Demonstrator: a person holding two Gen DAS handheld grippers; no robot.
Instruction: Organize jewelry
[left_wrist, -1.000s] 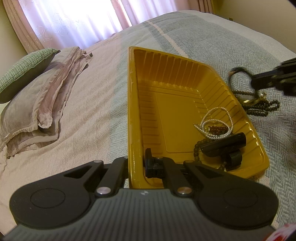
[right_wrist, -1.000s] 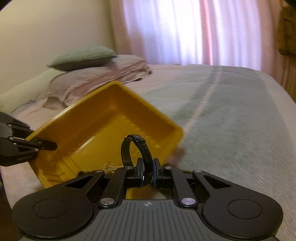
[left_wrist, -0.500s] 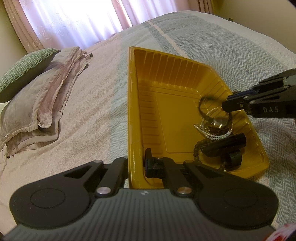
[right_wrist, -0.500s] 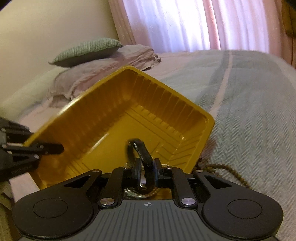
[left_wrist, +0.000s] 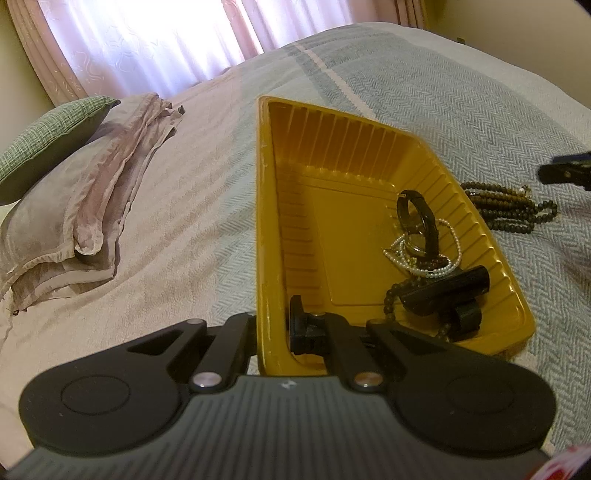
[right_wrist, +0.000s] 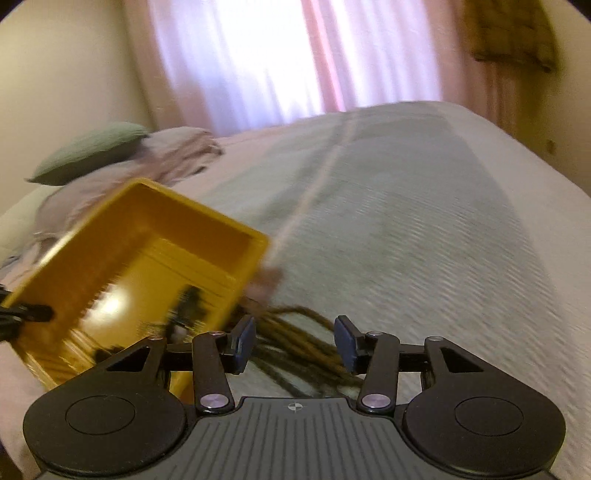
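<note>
My left gripper (left_wrist: 273, 332) is shut on the near wall of the yellow tray (left_wrist: 264, 221), one finger inside and one outside. In the tray lie a black-strapped watch (left_wrist: 419, 221), a pearl necklace (left_wrist: 424, 264), a black cylinder (left_wrist: 447, 290) and dark beads (left_wrist: 389, 299). Brown bead necklaces (left_wrist: 509, 210) lie on the bed just right of the tray. My right gripper (right_wrist: 295, 338) hovers over those bead necklaces (right_wrist: 291, 325), its jaws opening with nothing between the pads. Its tip shows at the right edge of the left wrist view (left_wrist: 565, 171). The right wrist view is blurred.
The tray (right_wrist: 199, 210) rests on a grey-green herringbone bedspread (left_wrist: 424, 99). A stack of mauve pillowcases (left_wrist: 85, 206) and a green pillow (left_wrist: 48, 140) lie at the far left. A curtained window (left_wrist: 159, 40) stands behind the bed.
The right gripper brought the black watch over the tray, let it go among the pearls, opened and drew back right over the bead necklaces. The left gripper and tray stayed put.
</note>
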